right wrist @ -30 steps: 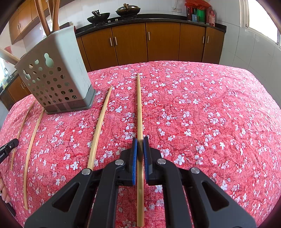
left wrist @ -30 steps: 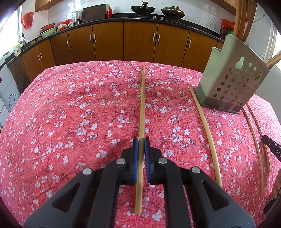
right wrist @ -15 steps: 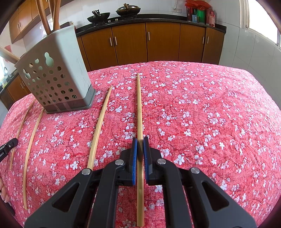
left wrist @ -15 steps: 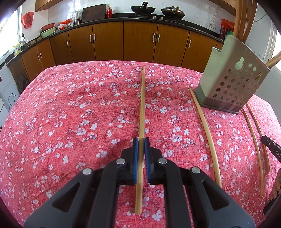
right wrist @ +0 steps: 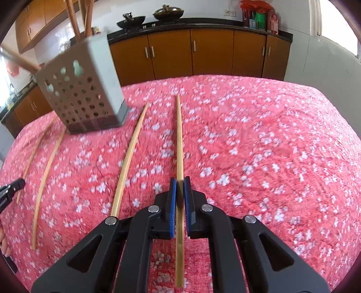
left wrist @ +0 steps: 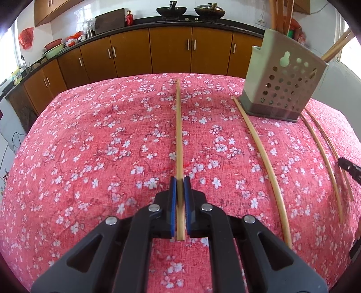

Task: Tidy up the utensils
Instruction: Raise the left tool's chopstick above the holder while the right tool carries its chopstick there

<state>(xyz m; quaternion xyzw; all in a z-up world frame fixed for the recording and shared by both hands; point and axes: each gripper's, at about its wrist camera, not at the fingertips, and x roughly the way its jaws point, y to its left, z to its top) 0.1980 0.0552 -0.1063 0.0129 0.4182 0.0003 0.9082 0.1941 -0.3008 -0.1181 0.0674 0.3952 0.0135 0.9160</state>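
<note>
Both jaws tight on chopsticks [left wrist: 178,144] [right wrist: 179,144]

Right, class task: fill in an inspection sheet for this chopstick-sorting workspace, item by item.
Surface: red floral tablecloth.
Job's things: grey perforated holder, upright, utensils inside; first loose chopstick on one side of it, second loose chopstick on the other.
Clutter: nothing seen.
Grippers: left claw shut on left-hand chopstick; right claw shut on right-hand chopstick.
Cables: thin dark wire off the table's left edge.
Surroundings: wooden cabinets, woks on counter.
</note>
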